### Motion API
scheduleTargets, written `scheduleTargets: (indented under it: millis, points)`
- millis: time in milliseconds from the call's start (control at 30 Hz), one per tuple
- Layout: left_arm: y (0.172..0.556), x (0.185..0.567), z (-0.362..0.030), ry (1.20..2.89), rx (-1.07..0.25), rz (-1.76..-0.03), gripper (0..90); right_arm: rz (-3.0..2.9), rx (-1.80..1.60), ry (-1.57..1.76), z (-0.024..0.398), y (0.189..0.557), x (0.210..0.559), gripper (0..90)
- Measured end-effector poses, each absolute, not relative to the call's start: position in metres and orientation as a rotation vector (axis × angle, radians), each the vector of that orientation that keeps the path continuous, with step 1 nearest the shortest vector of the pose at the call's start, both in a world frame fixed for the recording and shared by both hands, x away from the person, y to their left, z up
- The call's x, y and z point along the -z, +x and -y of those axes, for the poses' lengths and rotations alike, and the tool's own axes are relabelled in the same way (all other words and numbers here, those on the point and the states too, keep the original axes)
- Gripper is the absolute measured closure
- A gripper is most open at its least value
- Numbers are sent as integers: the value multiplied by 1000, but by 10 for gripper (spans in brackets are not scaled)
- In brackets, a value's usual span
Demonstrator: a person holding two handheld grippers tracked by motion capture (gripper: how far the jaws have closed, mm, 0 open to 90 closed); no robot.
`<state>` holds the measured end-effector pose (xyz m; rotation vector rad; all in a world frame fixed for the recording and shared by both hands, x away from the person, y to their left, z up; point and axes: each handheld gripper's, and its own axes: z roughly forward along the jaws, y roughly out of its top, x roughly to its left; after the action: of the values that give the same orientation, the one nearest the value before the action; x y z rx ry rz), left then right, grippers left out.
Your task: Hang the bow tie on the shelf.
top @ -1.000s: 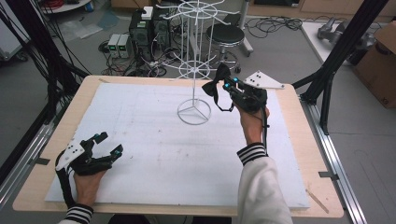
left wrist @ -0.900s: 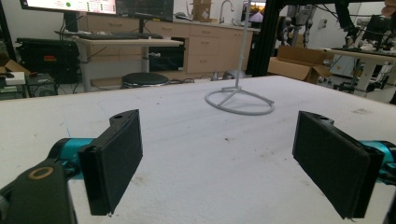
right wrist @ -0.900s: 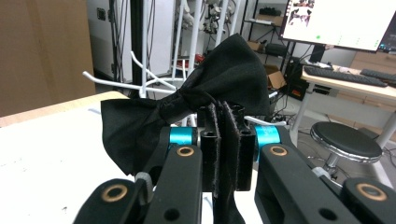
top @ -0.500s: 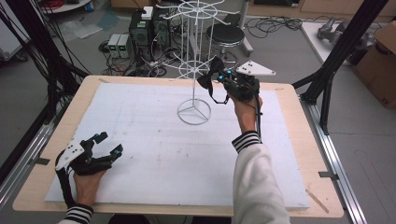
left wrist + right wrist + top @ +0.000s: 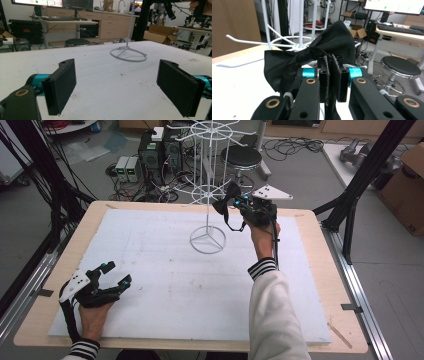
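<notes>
A black bow tie (image 5: 225, 204) hangs in the air beside the pole of a white wire display rack (image 5: 207, 195). My right gripper (image 5: 234, 206) is shut on its strap, the bow's wings spreading past the jaws toward the rack. In the right gripper view the bow tie (image 5: 329, 42) sits above the closed pads of the right gripper (image 5: 331, 61), with the rack's hooks (image 5: 287, 40) just behind it. My left gripper (image 5: 117, 272) rests low on the white board at the near left, open and holding nothing. Between the wide jaws of the left gripper (image 5: 117, 75) I see the rack's ring base (image 5: 128, 53).
The rack stands on a white foam board (image 5: 150, 270) that covers a wooden table. Behind the table are a black stool (image 5: 241, 156), computer boxes (image 5: 150, 152) and cables. Black frame posts (image 5: 357, 195) flank the table, and a cardboard box (image 5: 407, 185) sits at the right.
My right hand has carried the bow tie leftward and away from me, closer to the rack's pole and lower ring of hooks. The left hand has stayed put.
</notes>
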<state>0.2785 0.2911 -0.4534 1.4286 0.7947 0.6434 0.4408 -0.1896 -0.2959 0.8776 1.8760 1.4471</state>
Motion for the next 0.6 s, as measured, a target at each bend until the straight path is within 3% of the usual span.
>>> scheduleTargets:
  millis: [600]
  points:
    - [278, 453, -291, 1430, -645, -795, 164, -1850, -1434, 888, 193, 441, 295, 711]
